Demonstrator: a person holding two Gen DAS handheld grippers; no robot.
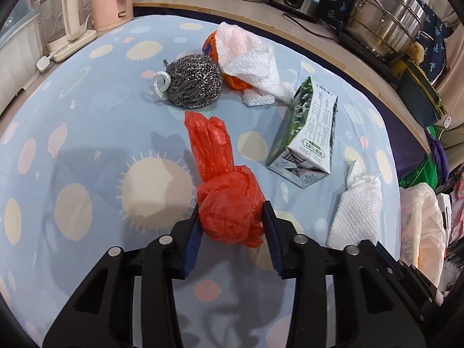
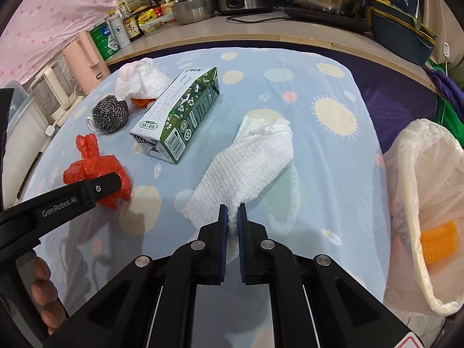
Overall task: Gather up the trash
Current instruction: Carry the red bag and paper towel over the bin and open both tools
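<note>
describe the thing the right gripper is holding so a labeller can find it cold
On the blue sun-and-planet tablecloth, look between the green milk carton and the white trash bag. The long white dimpled paper towel lies there, its near end pinched in the right gripper. The other white towel lies far back, draped over something orange.

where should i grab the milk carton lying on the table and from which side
Grip the carton across its long flat side panels, near the middle, coming down from above. It lies on its side with the folded bottom toward the camera and the gabled top pointing away, so the middle is the straightest, firmest span. The steel scrubber crowds its left, so a top approach looks cleaner.
</note>
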